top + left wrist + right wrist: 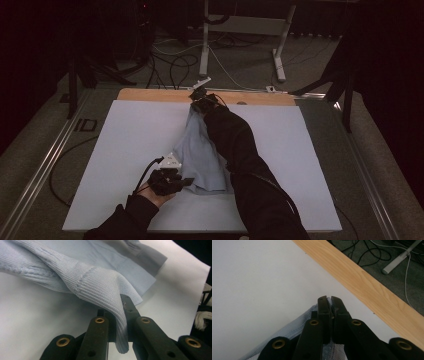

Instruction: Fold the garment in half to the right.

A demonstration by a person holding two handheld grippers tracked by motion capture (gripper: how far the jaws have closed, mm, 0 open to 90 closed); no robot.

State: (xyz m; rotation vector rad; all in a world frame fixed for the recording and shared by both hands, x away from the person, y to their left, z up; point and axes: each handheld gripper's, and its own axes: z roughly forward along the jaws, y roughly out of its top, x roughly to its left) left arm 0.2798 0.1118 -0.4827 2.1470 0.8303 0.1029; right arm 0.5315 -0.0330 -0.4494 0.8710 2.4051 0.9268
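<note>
One pale blue garment [202,155] lay stretched across the white worktop [125,150]. Two tools pinched it: the left tool [186,182] at its near corner, the right tool [199,96] at its far end.

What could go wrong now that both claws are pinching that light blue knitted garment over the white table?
1. The left claw grips just a narrow fold of ribbed hem on the light blue knitted garment; under tension it might slip out.
2. The right claw pinches the far corner close to the white table cover's edge by the wooden strip, so the garment could be dragged off the cover.
3. The person's dark right sleeve crosses the fabric and may bunch it.
</note>
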